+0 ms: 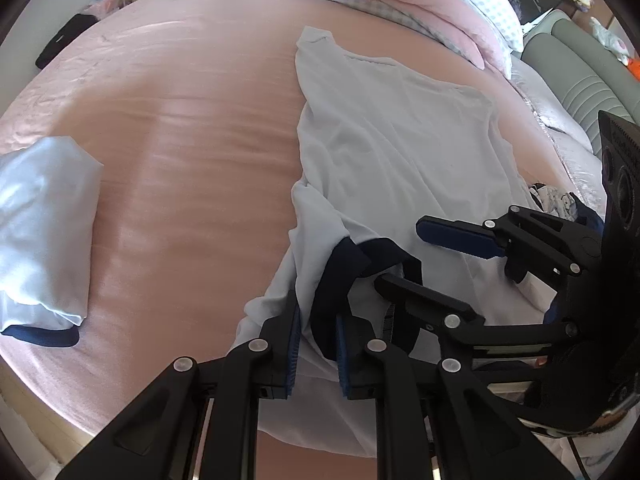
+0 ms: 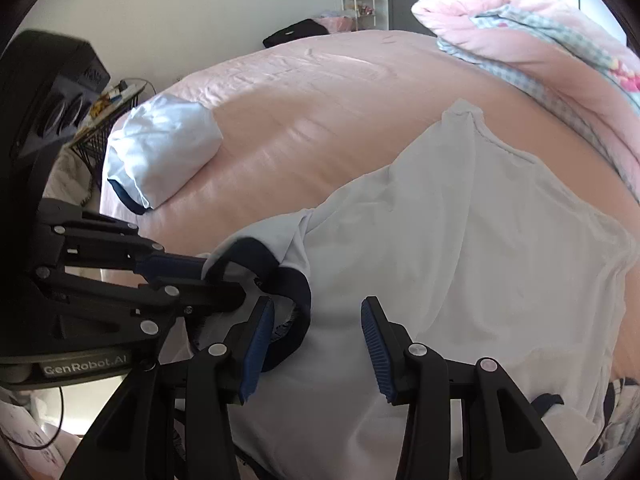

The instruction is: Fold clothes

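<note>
The white shirt [image 1: 400, 136] lies spread on the pink bed [image 1: 192, 128], its navy collar [image 1: 340, 280] bunched at the near edge. The left gripper [image 1: 316, 352] is clenched on that collar and shirt fabric; the right gripper [image 2: 316, 344] hangs released above the cloth (fingers wide apart). A folded white garment [image 2: 160, 152] sits well apart, and a pink quilt [image 2: 520, 28] is piled at the far side.
</note>
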